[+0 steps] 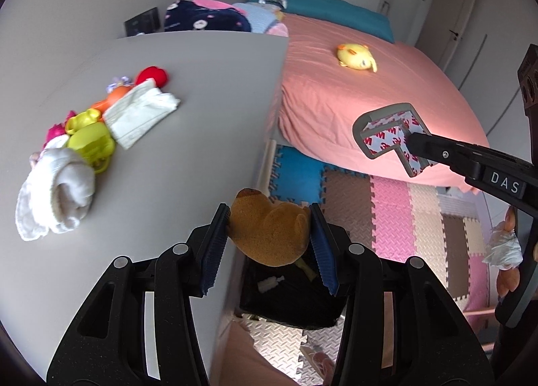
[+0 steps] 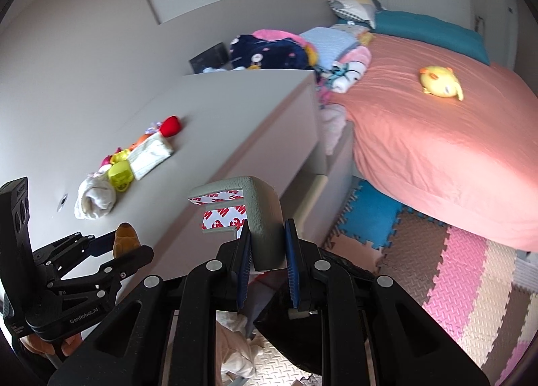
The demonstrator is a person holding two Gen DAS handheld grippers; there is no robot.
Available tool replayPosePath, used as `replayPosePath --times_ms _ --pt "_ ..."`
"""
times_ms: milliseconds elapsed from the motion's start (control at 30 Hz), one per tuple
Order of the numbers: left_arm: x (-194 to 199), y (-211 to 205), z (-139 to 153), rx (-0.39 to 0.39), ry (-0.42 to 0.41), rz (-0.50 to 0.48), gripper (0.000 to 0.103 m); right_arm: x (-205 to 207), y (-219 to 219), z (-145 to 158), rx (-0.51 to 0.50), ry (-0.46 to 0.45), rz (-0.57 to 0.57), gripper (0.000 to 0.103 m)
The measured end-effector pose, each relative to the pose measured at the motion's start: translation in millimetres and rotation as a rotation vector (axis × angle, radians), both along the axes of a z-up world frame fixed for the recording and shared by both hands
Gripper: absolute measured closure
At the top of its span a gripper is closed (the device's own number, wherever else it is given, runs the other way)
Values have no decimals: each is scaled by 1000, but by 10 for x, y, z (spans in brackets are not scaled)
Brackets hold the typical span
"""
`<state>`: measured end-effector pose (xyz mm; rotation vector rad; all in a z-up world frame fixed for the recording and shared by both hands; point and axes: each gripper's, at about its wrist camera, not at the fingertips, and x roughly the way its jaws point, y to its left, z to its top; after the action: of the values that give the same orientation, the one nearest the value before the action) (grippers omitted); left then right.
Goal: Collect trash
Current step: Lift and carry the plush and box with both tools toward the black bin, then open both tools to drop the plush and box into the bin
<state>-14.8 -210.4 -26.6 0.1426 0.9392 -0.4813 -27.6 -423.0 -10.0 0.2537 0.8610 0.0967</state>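
Bedroom, grey table (image 1: 188, 137): left gripper (image 1: 269, 228) clasps brown peel (image 1: 269, 231); right gripper (image 2: 267, 248) clasps corner guard (image 2: 259, 214) above bin (image 1: 289, 302).

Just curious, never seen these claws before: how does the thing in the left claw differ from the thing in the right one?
The orange peel in the left claw is brown-orange, rounded and rough; the corner guard in the right claw is grey, angular and smooth, lined with red-printed white tape. The peel fills a wide grip; the guard sits in a narrower one. Both are clamped above the dark bin.
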Motion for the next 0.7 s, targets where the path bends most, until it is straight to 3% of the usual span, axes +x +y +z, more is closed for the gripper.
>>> replayPosePath --times_ms 700 --pt "-106 -713 -305 28 90 -211 56 -282 -592 -235 -25 79 -167 83"
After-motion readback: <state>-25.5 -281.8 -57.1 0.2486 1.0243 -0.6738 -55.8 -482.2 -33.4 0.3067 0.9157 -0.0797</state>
